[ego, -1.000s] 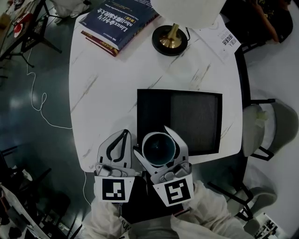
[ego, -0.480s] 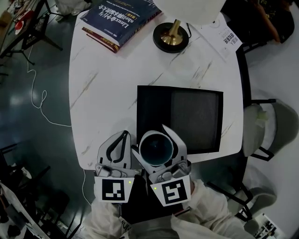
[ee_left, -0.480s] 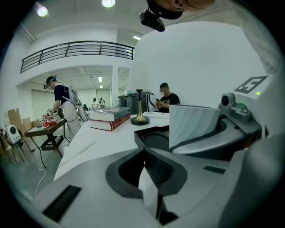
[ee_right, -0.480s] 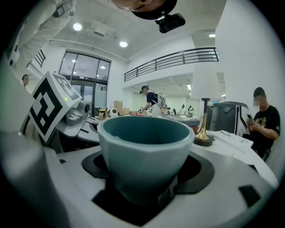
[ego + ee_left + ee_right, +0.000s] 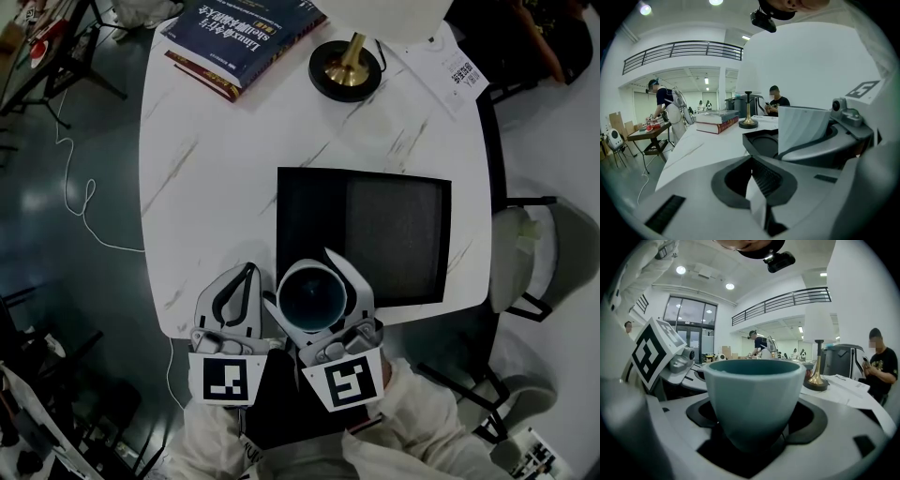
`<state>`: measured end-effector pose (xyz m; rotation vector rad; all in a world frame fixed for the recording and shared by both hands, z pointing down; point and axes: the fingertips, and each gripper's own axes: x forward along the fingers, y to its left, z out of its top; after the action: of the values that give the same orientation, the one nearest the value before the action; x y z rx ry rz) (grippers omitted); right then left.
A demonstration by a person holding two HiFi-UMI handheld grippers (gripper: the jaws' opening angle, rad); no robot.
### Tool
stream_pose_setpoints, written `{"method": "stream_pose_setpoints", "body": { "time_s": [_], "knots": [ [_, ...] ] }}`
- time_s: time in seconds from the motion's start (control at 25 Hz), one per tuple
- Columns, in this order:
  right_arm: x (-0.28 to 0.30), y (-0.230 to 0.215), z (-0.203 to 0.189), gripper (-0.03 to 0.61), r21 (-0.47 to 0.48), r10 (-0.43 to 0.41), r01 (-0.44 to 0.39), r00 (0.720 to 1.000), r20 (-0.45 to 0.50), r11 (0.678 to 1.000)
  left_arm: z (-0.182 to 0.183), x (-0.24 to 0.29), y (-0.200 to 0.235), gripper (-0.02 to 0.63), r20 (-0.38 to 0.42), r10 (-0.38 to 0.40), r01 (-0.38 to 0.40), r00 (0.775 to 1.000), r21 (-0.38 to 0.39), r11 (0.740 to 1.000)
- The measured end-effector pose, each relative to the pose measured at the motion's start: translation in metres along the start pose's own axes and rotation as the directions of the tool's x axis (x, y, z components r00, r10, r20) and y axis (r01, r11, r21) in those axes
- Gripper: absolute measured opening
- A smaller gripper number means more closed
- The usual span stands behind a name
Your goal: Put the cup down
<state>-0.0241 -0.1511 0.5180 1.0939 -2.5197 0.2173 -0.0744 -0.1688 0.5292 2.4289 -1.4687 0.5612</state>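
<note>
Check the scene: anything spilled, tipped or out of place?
Nothing stands out. The cup sits upright in the right gripper, and no spill shows on the table or black mat.

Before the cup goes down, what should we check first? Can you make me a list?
1. Grip: the right gripper has its jaws on both sides of the cup. Ok.
2. Cup upright: its rim looks level in the right gripper view. Ok.
3. Landing spot: the black mat lies just ahead, and nothing shows on it. Ok.
4. Left gripper: shut, empty, off to the cup's left side. Ok.
5. Is the cup's bottom touching anything yet? Hidden by the jaws. Cannot tell.
6. Lamp base and book: at the far end of the table, well away. Ok.
</note>
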Motion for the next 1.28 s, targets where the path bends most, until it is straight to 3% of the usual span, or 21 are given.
{"method": "stream_pose_setpoints", "body": {
  "time_s": [0.6, 1.04, 1.28],
  "knots": [
    [-0.006, -0.002, -0.004, 0.394, -0.070, 0.032, -0.036, 0.998, -0.057, 0.997, -0.001, -0.008, 0.000, 0.011, -0.013, 0.000, 0.000, 1.000, -0.005, 1.000],
    [-0.027, 0.000, -0.005, 0.431, 0.009, 0.069, -0.069, 0.997, -0.043, 0.998, -0.001, -0.021, 0.000, 0.011, -0.016, -0.006, 0.005, 1.000, -0.040, 0.999],
    [-0.039, 0.001, -0.008, 0.431, 0.015, 0.043, -0.042, 0.998, -0.049, 0.999, 0.002, -0.029, -0.002, 0.011, -0.015, -0.013, 0.012, 1.000, -0.030, 0.999]
  ]
}}
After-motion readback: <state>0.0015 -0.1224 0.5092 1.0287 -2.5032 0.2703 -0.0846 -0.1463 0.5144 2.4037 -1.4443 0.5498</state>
